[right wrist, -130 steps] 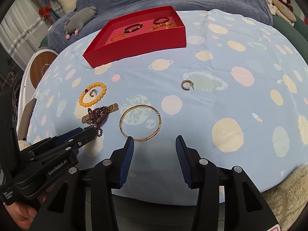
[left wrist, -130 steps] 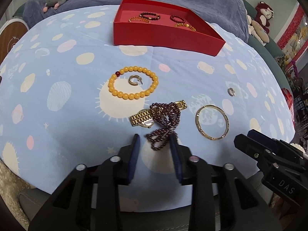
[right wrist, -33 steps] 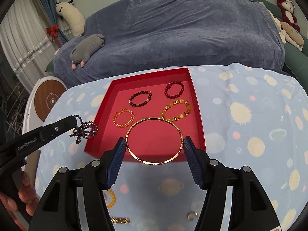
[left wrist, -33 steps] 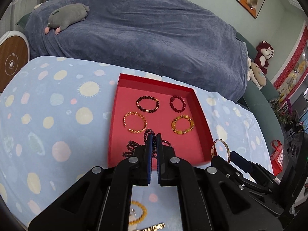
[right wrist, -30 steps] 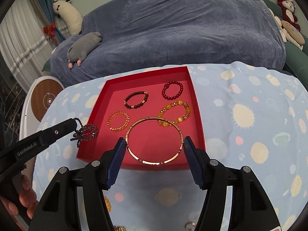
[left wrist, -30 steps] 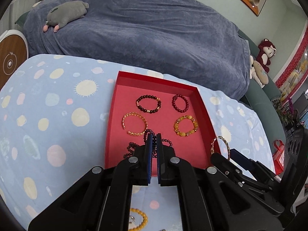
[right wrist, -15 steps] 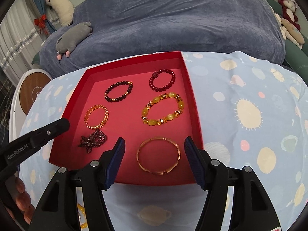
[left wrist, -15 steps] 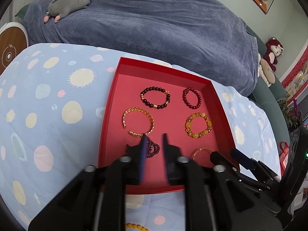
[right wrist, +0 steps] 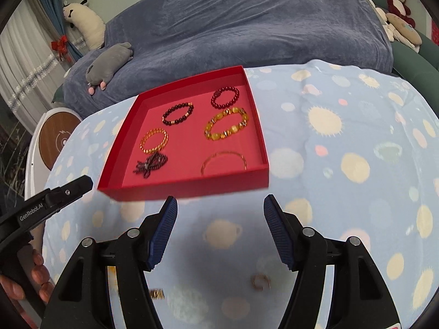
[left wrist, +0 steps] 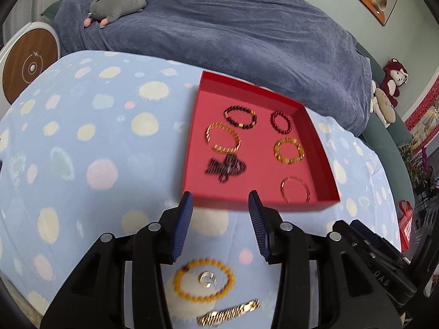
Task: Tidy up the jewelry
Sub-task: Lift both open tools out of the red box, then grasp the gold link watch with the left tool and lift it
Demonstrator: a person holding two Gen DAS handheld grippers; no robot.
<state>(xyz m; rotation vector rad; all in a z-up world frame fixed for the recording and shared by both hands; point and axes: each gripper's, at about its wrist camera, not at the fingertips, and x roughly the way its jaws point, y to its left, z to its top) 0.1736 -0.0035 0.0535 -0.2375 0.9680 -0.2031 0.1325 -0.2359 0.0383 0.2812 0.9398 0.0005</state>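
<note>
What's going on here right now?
A person is sorting jewelry into a red tray using two handheld tongs. Both the left tongs and right tongs are open and empty, held just short of the tray. Six pieces lie inside it, including a dark bead strand and a thin gold bangle. On the cloth outside the tray lie a yellow bead bracelet around a small ring, and a gold watch.
</note>
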